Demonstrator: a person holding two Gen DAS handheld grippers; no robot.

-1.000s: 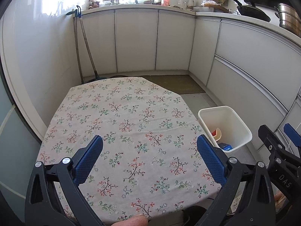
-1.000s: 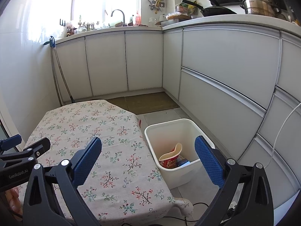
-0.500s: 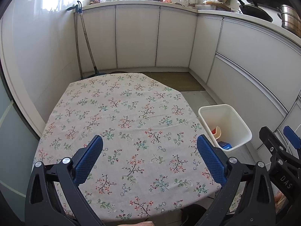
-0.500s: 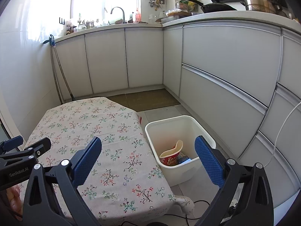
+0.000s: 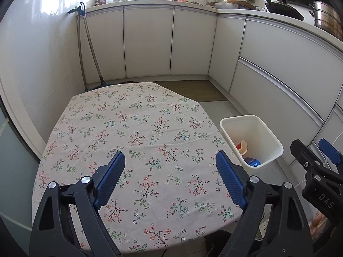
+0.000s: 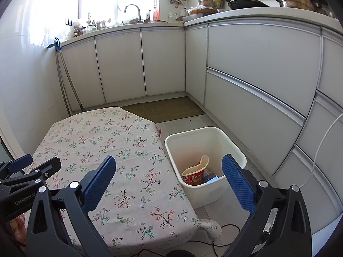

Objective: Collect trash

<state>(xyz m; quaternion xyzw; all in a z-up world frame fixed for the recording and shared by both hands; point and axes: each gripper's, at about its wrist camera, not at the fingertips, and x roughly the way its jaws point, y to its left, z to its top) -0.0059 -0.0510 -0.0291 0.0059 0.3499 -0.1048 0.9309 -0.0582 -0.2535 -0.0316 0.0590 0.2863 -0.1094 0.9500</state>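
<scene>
A white bin stands on the floor right of the table with the floral cloth. It holds a red noodle cup and a blue packet; both also show in the left wrist view as the cup and the packet. My left gripper is open and empty above the table's near part. My right gripper is open and empty, above the table's right edge and the bin. No trash shows on the cloth.
White kitchen cabinets wrap around the back and right. A mop and broom lean in the back left corner. A brown mat lies on the floor behind the table. A cable lies on the floor under the table's near corner.
Both grippers have drawn back and risen a little, so the table and bin look slightly farther away. Both stay open and empty.
</scene>
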